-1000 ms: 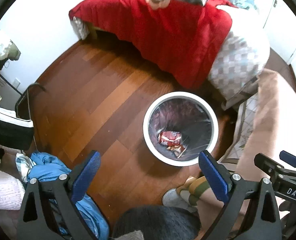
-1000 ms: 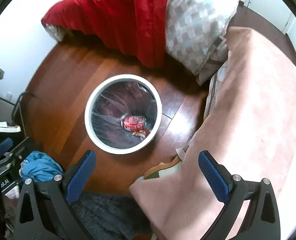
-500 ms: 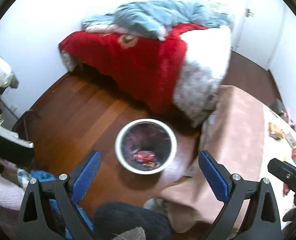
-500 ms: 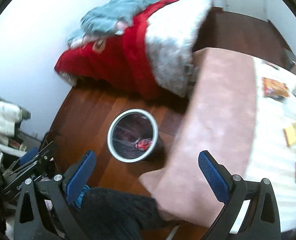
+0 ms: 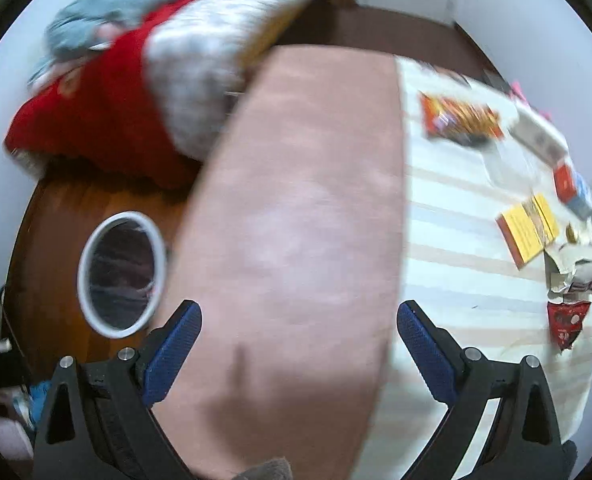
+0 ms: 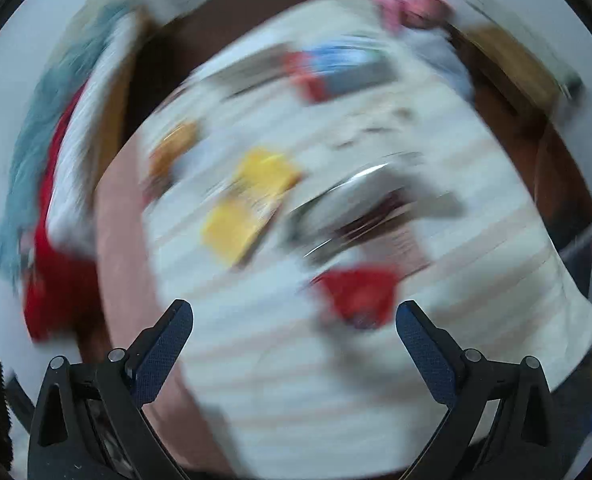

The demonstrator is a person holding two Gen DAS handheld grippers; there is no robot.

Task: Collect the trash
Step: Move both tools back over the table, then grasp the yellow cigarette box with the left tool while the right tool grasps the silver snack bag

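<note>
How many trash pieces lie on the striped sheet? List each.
7: orange packet farthest, grey box, clear plastic, red-blue packet, yellow packet, torn white wrapper, red wrapper nearest. More may hide off-frame.

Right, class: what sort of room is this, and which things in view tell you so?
Most likely a bedroom: a bed with a red blanket and heaped bedding, a striped sheet strewn with wrappers, and a white trash bin on wooden floor.

Both tongs swung from the bin (image 5: 122,274) to the wrapper-strewn table (image 5: 467,248).
</note>
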